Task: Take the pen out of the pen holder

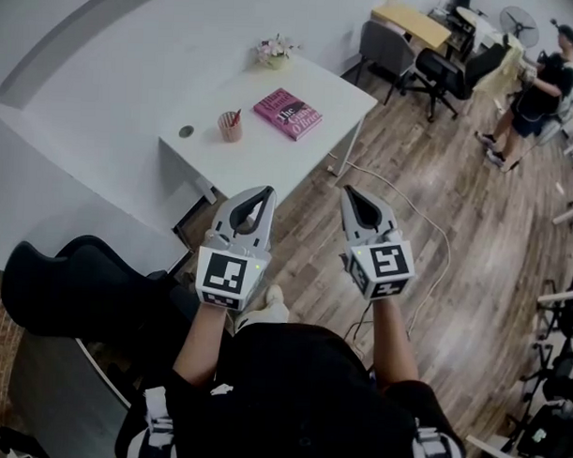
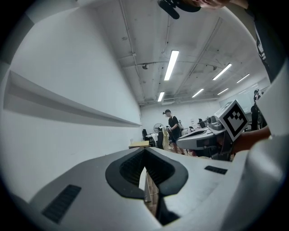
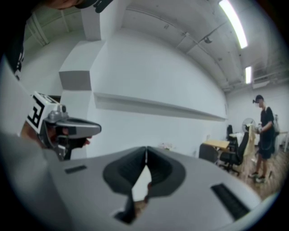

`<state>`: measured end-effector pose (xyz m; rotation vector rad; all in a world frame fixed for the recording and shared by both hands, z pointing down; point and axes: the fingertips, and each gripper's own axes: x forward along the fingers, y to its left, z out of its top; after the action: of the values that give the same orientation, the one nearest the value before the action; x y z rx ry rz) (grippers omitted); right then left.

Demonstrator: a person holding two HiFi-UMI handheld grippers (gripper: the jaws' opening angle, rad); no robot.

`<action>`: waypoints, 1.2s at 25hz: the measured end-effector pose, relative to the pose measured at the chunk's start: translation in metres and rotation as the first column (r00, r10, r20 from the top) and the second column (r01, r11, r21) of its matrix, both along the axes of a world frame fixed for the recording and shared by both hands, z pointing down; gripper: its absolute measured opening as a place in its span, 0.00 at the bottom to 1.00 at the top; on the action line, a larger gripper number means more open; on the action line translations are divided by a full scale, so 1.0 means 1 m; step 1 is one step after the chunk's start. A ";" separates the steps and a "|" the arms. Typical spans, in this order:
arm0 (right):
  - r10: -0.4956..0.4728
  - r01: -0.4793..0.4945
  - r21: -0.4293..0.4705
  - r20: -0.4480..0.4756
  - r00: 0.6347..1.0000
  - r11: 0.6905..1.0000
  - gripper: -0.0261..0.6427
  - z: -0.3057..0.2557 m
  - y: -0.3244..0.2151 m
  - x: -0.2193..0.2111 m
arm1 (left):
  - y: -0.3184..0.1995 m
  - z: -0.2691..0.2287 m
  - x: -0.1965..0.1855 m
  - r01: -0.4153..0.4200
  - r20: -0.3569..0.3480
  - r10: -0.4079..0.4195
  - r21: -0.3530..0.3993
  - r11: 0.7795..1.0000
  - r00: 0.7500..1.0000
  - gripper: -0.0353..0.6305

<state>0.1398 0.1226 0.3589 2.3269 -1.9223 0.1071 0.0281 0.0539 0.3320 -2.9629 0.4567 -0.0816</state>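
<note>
Closest in, the left gripper [image 1: 266, 191] and right gripper [image 1: 349, 190] are both closed and empty, well short of the pink book [image 1: 287, 113]. Just beside that book on the table [image 1: 270, 162] stands the pen holder [image 1: 230, 129], pen [image 1: 234, 116] inside; approach, grasp and lift all remain.

Bright, even indoor light comes from long ceiling tubes [image 2: 171, 65], at one o'clock in both gripper views. Those views bulge like fisheyes, with black corners and a blurred foreground at six o'clock. The head view is sharper; the white desk [image 1: 270, 152] at eleven o'clock gleams.
</note>
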 end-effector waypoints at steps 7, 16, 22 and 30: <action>-0.007 0.007 -0.012 -0.002 1.000 1.000 0.09 -0.001 -0.063 0.006 | -0.065 0.001 0.005 0.014 -0.012 -0.015 -0.039 0.999 1.000 0.08; -0.015 0.014 -0.023 -0.017 1.000 1.000 0.09 0.004 -0.120 0.009 | -0.127 0.009 0.007 0.023 -0.014 -0.024 -0.033 0.999 1.000 0.08; -0.034 0.034 -0.027 -0.010 0.999 0.999 0.09 0.002 -0.138 0.009 | -0.142 0.008 0.003 0.043 -0.001 -0.043 -0.037 0.998 0.999 0.08; -0.076 0.077 -0.044 0.003 0.997 0.996 0.09 0.010 -0.166 0.010 | -0.164 0.019 0.003 0.078 0.018 -0.078 -0.053 0.996 0.997 0.08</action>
<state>0.1497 -0.0434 0.3685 2.2234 -1.9862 0.1426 0.0315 -0.1099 0.3510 -2.9941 0.5770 -0.1281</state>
